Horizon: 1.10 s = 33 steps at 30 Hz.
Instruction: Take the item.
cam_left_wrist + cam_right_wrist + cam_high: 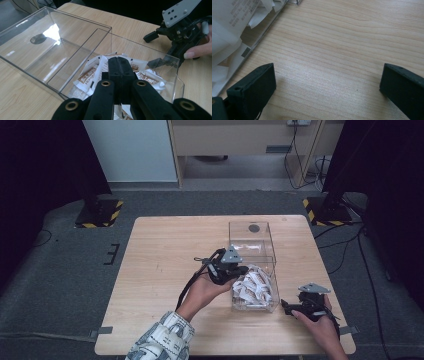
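Both tools are held low over the bench [165,270]. Nearest, at the front right corner, the right tool [295,307] is seen with its jaws spread wide apart and nothing between them; in the right gripper view only bare wood grain lies in the gap, with the clear wall of the box [259,37] just beside the left jaw. Farther in, the left tool [239,271] is held at the rim of the clear plastic box [252,270], its jaws pressed together over the sachets [255,287]; whether a sachet is pinched between the tips cannot be told. The near compartment of the box is seen heaped with white and brown printed sachets [87,77], while the far compartment [37,47] is covered by a clear panel bearing a dark round mark [38,39]. Print on the sachets is too small to be read fully. The person's patterned sleeve [160,340] is cut off at the bottom edge.
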### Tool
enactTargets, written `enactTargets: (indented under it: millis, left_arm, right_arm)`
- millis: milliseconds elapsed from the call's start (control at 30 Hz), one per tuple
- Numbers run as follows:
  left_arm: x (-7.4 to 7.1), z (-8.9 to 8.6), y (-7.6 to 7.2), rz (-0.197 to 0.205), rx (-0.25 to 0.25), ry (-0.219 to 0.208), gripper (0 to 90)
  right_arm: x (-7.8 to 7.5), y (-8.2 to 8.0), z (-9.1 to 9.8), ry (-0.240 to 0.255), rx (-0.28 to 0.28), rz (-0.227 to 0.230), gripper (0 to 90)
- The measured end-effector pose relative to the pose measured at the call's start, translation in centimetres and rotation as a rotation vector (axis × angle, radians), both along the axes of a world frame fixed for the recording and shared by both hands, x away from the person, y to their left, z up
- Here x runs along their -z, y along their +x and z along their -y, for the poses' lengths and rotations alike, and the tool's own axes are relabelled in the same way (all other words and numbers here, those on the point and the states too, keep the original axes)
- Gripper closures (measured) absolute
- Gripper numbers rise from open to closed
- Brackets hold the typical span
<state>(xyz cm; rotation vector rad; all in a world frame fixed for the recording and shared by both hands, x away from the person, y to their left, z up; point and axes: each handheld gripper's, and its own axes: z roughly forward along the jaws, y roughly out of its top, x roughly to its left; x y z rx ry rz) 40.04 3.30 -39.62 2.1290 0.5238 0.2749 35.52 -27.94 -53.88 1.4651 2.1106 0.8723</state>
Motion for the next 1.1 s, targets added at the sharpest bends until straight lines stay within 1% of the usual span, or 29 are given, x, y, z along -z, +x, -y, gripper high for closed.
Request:
enactTargets:
  millis: [200,633,1100]
  left_arm:
    - [-0.4,-0.4,0.0,0.006,0.002,-0.015,90.0]
    - [-1.4,-1.4,-0.4,0.035,0.007,-0.055,90.0]
    - [-1.9,-2.3,-0.3,0.043,-0.005,-0.066,90.0]
  right_arm:
    - [0.0,0.0,0.0,0.001,0.0,0.0,0.8]
    - [0.0,0.0,0.0,0.001,0.0,0.0,0.8]
    - [0.0,0.0,0.0,0.001,0.0,0.0,0.8]
